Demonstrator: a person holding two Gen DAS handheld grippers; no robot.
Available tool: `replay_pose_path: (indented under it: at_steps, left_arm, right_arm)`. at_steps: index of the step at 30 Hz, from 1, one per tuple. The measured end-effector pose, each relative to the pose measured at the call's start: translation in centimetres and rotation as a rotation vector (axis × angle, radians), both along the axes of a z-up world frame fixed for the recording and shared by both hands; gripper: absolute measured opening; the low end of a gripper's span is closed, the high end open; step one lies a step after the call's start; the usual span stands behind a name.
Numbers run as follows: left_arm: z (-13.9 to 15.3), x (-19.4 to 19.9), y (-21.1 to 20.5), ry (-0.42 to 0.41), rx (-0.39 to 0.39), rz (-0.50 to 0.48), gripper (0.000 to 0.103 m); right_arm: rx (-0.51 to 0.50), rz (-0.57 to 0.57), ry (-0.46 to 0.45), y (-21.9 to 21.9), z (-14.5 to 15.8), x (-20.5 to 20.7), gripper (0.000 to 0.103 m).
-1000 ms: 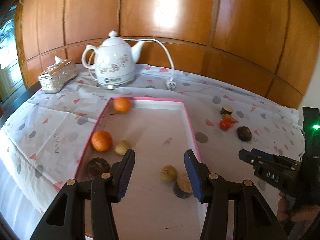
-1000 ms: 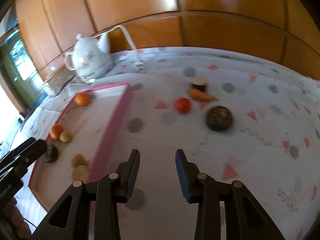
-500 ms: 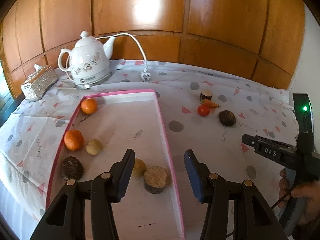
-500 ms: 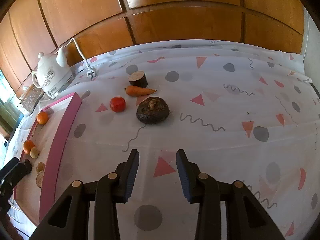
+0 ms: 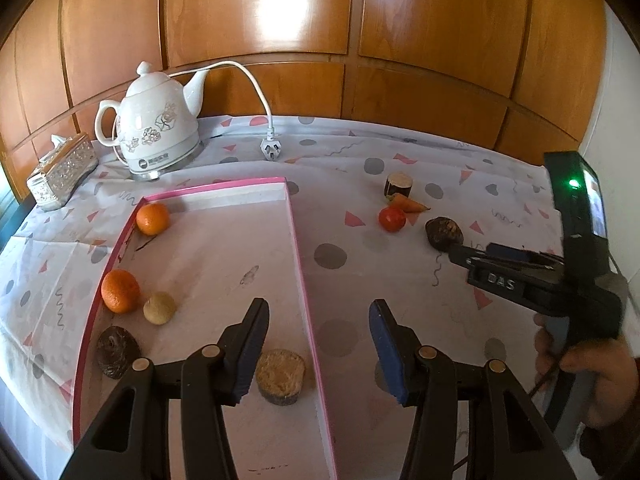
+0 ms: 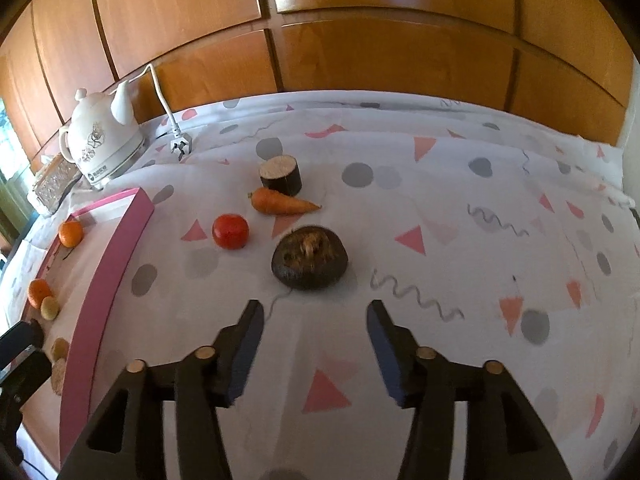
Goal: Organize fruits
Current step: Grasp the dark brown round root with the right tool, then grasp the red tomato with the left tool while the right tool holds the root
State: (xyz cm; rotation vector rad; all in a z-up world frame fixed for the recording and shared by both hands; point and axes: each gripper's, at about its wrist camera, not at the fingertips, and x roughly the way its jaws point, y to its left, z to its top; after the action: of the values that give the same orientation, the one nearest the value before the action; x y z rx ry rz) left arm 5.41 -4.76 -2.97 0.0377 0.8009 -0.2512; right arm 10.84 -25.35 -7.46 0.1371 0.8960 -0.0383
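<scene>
A pink-rimmed tray (image 5: 298, 240) holds two oranges (image 5: 152, 219) (image 5: 120, 290), a pale round fruit (image 5: 159, 308), a dark round fruit (image 5: 117, 352) and a brown-topped stump piece (image 5: 280, 376). On the cloth lie a dark round fruit (image 6: 309, 258), a red tomato (image 6: 230, 231), a carrot (image 6: 282, 203) and a stump piece (image 6: 280, 175). My right gripper (image 6: 314, 336) is open and empty, just short of the dark fruit. My left gripper (image 5: 318, 340) is open and empty, above the tray's right rim. The right gripper also shows in the left wrist view (image 5: 476, 254).
A white kettle (image 5: 154, 128) with cord and plug (image 5: 270, 150) stands at the back left, next to a silver tissue box (image 5: 60, 170). Wood panelling (image 5: 400, 40) backs the table. The patterned cloth (image 6: 480, 240) runs right of the fruits.
My right gripper has closed in on the dark fruit and its jaws have opened wider. My left gripper has shifted right, from over the tray to its right rim.
</scene>
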Motion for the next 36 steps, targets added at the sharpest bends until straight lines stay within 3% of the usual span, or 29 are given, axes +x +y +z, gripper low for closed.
replay_pose_path:
  at_steps: [11, 13, 36]
  left_arm:
    - [-0.1, 1.6, -1.4, 0.013, -0.003, -0.009, 0.053]
    - [-0.2, 2.1, -1.8, 0.017, -0.002, -0.012, 0.053]
    - [-0.3, 4.3, -5.1, 0.017, 0.016, -0.047, 0.053]
  right_arm:
    - [-0.042, 0.029, 0.037, 0.1, -1.8, 3.9, 0.056]
    - [-0.046, 0.032, 0.026, 0.1, -1.8, 4.0, 0.050]
    - [-0.036, -0.058, 0.015, -3.6, -1.7, 1.1, 0.050]
